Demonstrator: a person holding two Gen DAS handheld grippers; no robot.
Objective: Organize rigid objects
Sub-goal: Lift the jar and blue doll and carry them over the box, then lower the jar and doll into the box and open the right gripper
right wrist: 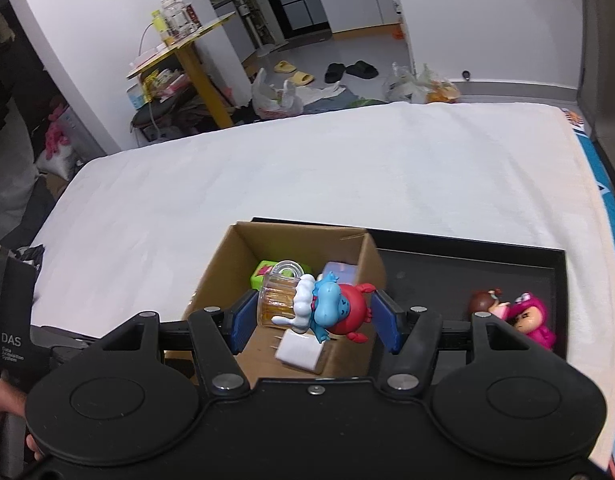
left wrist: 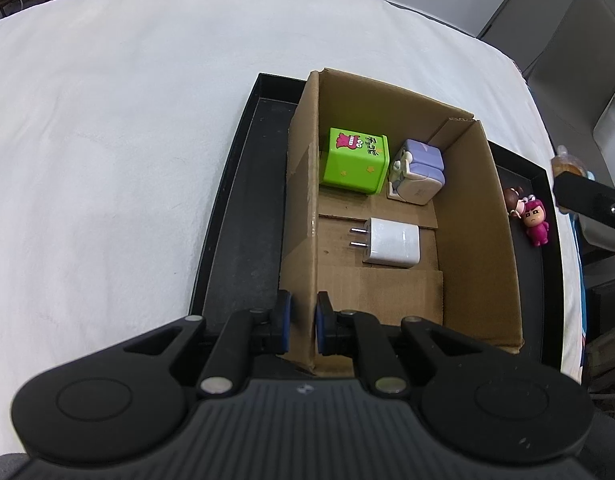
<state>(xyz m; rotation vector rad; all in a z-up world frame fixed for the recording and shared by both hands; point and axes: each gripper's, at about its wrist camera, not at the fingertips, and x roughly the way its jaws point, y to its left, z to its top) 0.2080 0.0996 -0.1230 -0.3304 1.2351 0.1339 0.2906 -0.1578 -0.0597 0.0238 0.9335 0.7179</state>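
Left gripper (left wrist: 303, 322) is clamped on the near-left wall of the cardboard box (left wrist: 303, 200), one blue pad outside and one inside. Right gripper (right wrist: 312, 320) holds a toy figure (right wrist: 331, 308) between its pads: a blue creature with a red crab-like body joined to a clear amber mug, carried above the open box. The box stands in a black tray (left wrist: 243, 200) on a white cloth (left wrist: 107, 140). Inside the box lie a green cube (left wrist: 355, 160) with a cartoon print at the far end, a lilac and white block toy (left wrist: 417, 176) just beside it, and a white plug charger (left wrist: 391, 242) nearer the middle, prongs toward the left wall. Outside the box, on the tray's right part, lie a pink figurine (left wrist: 535, 220) and a brown-haired one (left wrist: 513, 200), touching each other
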